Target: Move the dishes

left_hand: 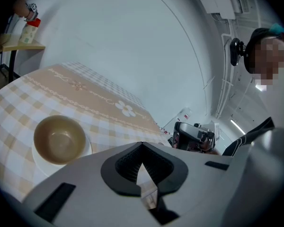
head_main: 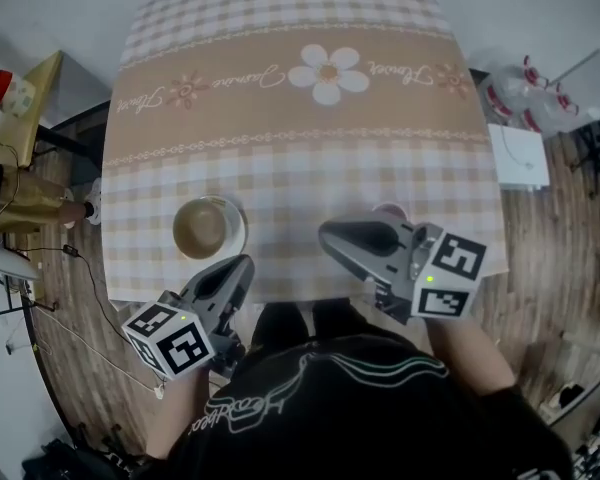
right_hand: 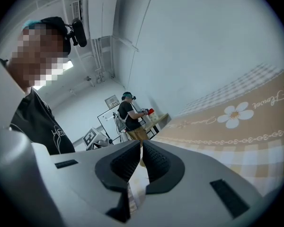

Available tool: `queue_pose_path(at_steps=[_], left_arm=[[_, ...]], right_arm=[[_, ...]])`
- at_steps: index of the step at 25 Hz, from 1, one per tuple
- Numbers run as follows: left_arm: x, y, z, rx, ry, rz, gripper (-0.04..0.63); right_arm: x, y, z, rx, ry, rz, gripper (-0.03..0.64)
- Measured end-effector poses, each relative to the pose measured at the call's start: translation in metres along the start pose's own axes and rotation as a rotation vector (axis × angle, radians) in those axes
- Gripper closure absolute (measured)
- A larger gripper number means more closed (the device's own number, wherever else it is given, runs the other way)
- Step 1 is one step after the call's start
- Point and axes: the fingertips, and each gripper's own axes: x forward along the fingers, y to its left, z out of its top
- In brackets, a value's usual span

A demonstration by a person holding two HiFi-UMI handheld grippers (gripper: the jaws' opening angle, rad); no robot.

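Note:
A brown bowl point(head_main: 202, 226) sits in a white saucer point(head_main: 238, 236) near the front left of the checked tablecloth point(head_main: 310, 148). In the left gripper view the bowl point(left_hand: 59, 138) lies ahead and to the left of my left gripper point(left_hand: 142, 145). That left gripper point(head_main: 242, 264) hangs at the table's front edge, just right of the saucer, jaws shut and empty. My right gripper point(head_main: 325, 234) hovers over the front right of the table, pads almost touching, with nothing between them point(right_hand: 141, 146). A small pinkish round dish point(head_main: 390, 209) peeks out behind it, mostly hidden.
A low side table with a bottle point(head_main: 2, 90) stands left of the table. White boxes and gear point(head_main: 525, 158) lie on the wooden floor at the right. Cables trail on the floor at the left. Another person point(right_hand: 129, 115) stands far off.

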Motion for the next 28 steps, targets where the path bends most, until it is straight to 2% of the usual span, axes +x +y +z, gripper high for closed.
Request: queue_pose_path(at_steps=[10,17,21,28], left_arm=[[-0.059,0.058,0.03,0.058,-0.003,-0.017,0.601],[-0.099,0.094,0.049,0.082,-0.032,-0.052,0.601],[-0.116,0.113,0.054,0.071,-0.048,-0.052,0.601],[-0.135,0.141,0.062,0.065,-0.06,-0.063,0.601]], right_arm=[[0.078,0.018,-0.027,0.028,0.021,-0.088,0.592],[0.135,0.02,-0.056,0.032,0.092,-0.179,0.589],[0.154,0.009,-0.07,0.065,0.109,-0.212,0.518],[0.18,-0.032,-0.084,0.055,0.144,-0.418,0.509]])
